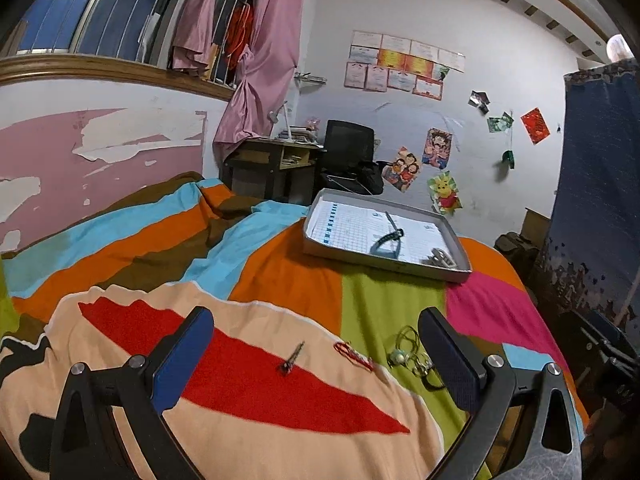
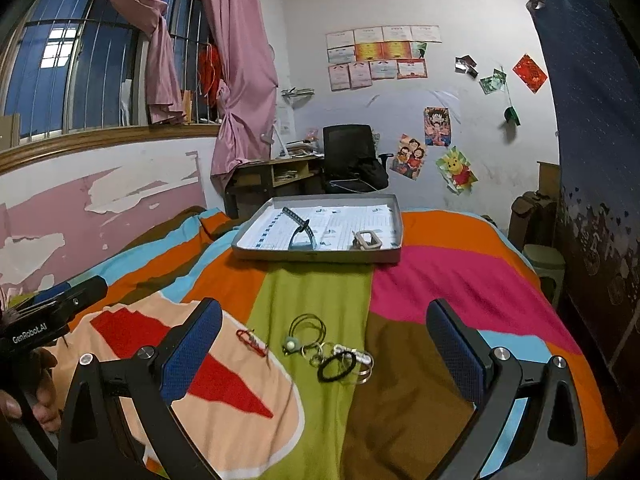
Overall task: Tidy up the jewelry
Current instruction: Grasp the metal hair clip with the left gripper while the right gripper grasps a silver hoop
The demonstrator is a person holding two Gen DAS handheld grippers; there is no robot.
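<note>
Left wrist view: left gripper (image 1: 316, 344), black frame with blue-padded fingers (image 1: 184, 360), jaws spread wide, nothing held, hovering over the multicoloured striped bedspread (image 1: 280, 272). Between the fingers, on the red patch, lies a small dark metal hairpin-like piece (image 1: 291, 358), roughly centred in the gap. Right of it, a small red clip-like trinket (image 1: 354, 354) on the peach area, also inside the gap. Further right, near the right finger, a cluster of thin wire rings with a pale round charm (image 1: 406, 350) on the green stripe; part of it is hidden behind the finger pad. Ahead and to the right, well apart from the claw, a shallow grey cardboard tray (image 1: 384, 258) lined with printed paper holds a dark teal strap-like band (image 1: 386, 238) and a pale rectangular buckle-like piece (image 1: 440, 258) at its near right corner.

Right wrist view: right gripper (image 2: 324, 344), same build, jaws wide apart, empty. The wire rings and charm (image 2: 306, 334) sit near centre of the gap, just beside a black elastic hair loop (image 2: 336, 366) and silvery key rings (image 2: 362, 362). The red trinket (image 2: 252, 340) lies near the left finger. Tray (image 2: 316, 256) straight ahead, well apart, with the band (image 2: 300, 230) and buckle (image 2: 368, 240) inside. The left gripper's black body (image 2: 52, 312), held in a hand (image 2: 42, 390), shows at the left edge.
</note>
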